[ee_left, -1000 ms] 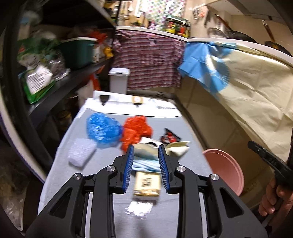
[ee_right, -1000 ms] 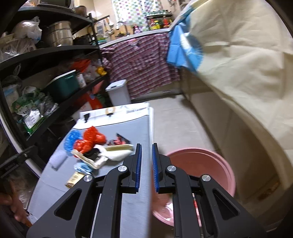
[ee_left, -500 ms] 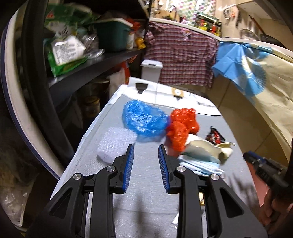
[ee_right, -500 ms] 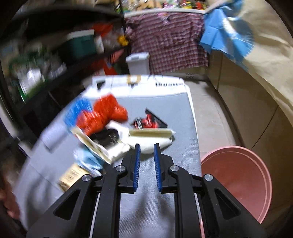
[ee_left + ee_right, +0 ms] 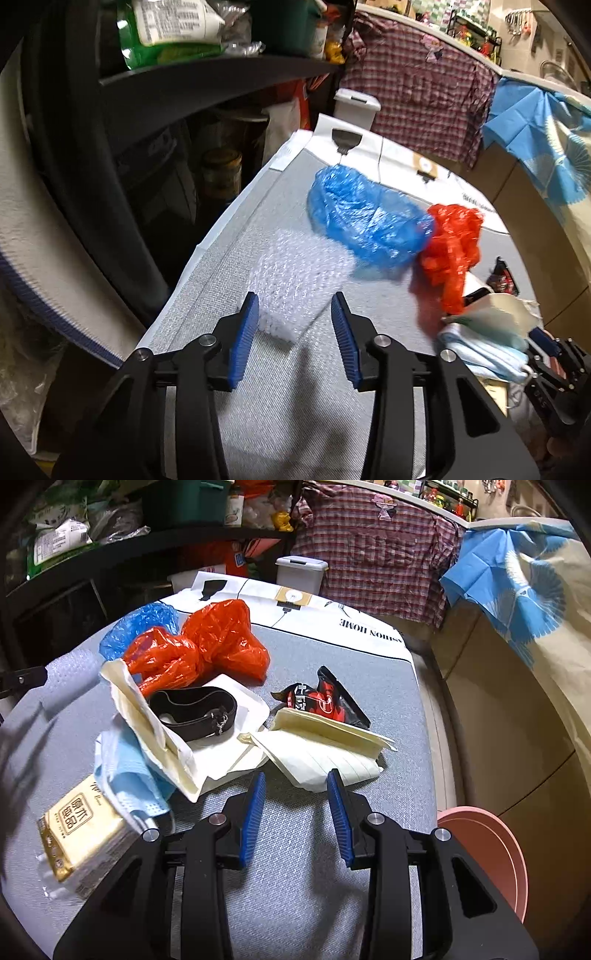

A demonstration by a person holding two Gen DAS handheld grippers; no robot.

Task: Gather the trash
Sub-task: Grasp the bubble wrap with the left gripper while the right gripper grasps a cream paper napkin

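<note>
White cloth (image 5: 369,627): "ASHION HOME", upside down. Tissue pack (image 5: 79,834): Chinese characters.

Bare grey desk (image 5: 303,897) is lying open directly under and before the right gripper (image 5: 295,794); its jaws are opening with nothing between them. A cream paper wad (image 5: 325,760) is blocking just ahead. The left gripper (image 5: 293,314), jaws opening, is facing bubble wrap (image 5: 295,280), its near edge between the tips. A dark shelf (image 5: 207,81) is crowding the left side.
</note>
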